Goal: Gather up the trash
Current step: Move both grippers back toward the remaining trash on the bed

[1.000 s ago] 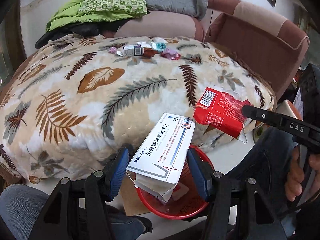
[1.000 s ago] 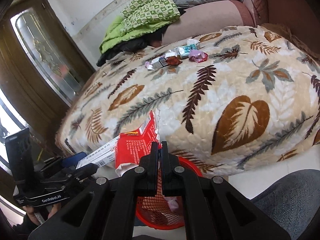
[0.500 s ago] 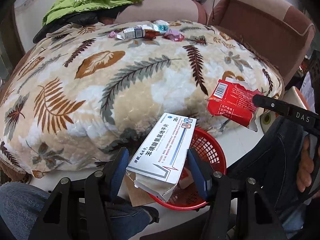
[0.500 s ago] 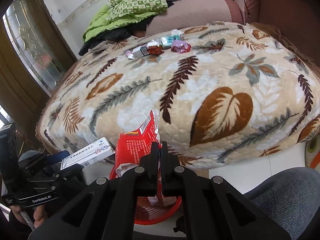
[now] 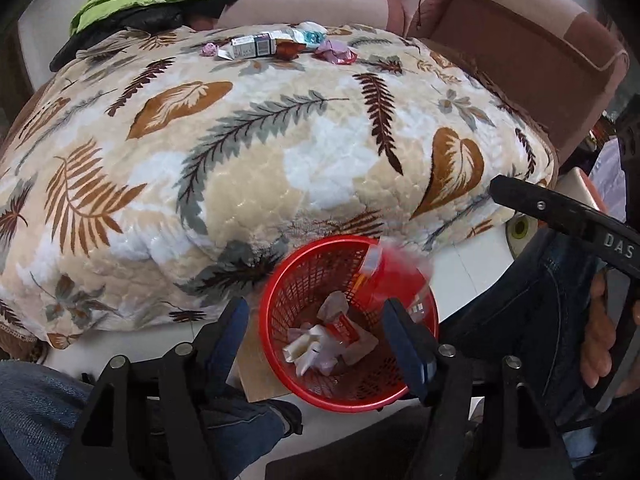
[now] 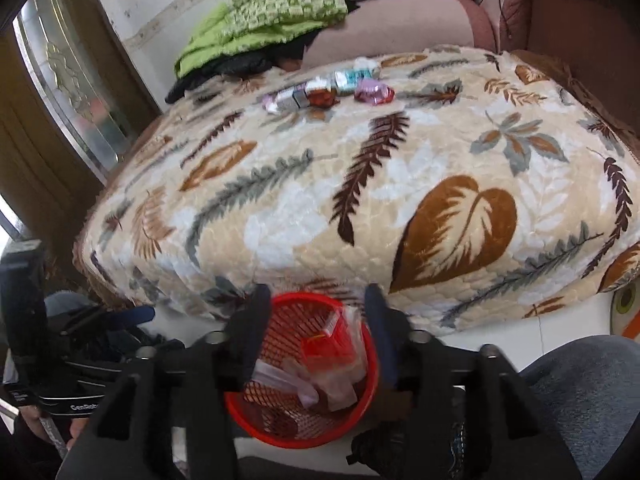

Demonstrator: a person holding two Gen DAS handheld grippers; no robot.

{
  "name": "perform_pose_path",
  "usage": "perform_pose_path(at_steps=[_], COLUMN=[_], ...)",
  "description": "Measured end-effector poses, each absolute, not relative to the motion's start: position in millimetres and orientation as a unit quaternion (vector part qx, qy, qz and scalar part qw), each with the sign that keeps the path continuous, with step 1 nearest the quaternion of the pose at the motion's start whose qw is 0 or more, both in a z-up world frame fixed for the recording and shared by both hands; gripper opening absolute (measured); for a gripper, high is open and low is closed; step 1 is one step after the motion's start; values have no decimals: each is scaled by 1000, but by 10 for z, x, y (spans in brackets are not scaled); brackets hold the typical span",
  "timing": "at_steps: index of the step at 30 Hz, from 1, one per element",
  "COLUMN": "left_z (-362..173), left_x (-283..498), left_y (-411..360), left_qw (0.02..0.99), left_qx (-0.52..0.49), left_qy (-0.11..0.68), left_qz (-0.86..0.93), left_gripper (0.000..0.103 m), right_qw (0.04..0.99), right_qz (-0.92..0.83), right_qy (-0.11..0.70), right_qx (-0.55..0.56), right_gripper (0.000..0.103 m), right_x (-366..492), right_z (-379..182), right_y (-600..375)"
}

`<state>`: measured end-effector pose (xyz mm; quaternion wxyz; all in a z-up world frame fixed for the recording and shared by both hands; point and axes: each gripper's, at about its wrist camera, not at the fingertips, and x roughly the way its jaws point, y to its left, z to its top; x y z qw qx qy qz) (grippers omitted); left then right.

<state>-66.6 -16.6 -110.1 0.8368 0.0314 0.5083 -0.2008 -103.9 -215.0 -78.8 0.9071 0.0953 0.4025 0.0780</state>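
Both your tongs have just let go. A second ago your left tongs [image 5: 316, 344] gripped the white medicine box and your right tongs [image 6: 316, 320] were pinched shut on the red packet; now both pairs stand spread wide with nothing between their fingers.

The red packet [image 5: 390, 276] is a blur just inside the far rim of the red basket [image 5: 280, 280], so it looks caught mid-fall, not yet settled. From your right side the same red packet [image 6: 330, 346] sits within the basket mouth. The white box is no longer in your grip; pale pieces lie at the bottom of the basket among other scraps [image 5: 320, 344], but you cannot pick it out for certain there.

That means this pair of drops is as good as done, provided the packet does not catch on the rim and tip out onto the floor. It is worth a glance before you move off.

The job is not finished. A small cluster of litter lies at the far edge of the leaf-patterned blanket [image 5: 320, 160]: a grey-and-white carton [image 5: 253, 46], a dark red wrapper [image 5: 288, 49], a pink foil wrapper [image 5: 335, 51], a teal-and-white one [image 5: 309, 35] and a small pink scrap [image 5: 208, 49]. They lie touching or just beside each other, well apart from the basket, so your next reach is a long one across the blanket.
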Motion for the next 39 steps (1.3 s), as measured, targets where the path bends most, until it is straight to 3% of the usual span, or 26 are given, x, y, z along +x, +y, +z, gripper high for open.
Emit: perform_pose_path(at_steps=[4,9,14,25,39], left_z=[-1040,-855,-559,78,124], left_x=[-654,-601,-515,154,1599], left_y=[-120,-27,60,175,-165], left_qw=[844,863,888,921,896], left_qx=[18,-1,-8,-12,-52], left_qy=[499,468,425,353,397], left_qz=[-198,-189,-174,-162,-192], left_gripper=[77,78,94,99,99], right_qw=[908,918,937,948,949], right_qz=[90,112,119,117,98], right_qy=[390,352,304,287,296], right_qx=[122,144,122,71,53], right_gripper=[52,70,76,78,78], right_x=[-1035,-1055,-971,-180,1550], right_z=[-741,-555,-219,359,429], right_y=[-2209,-2241,-2231,-2414,-2617])
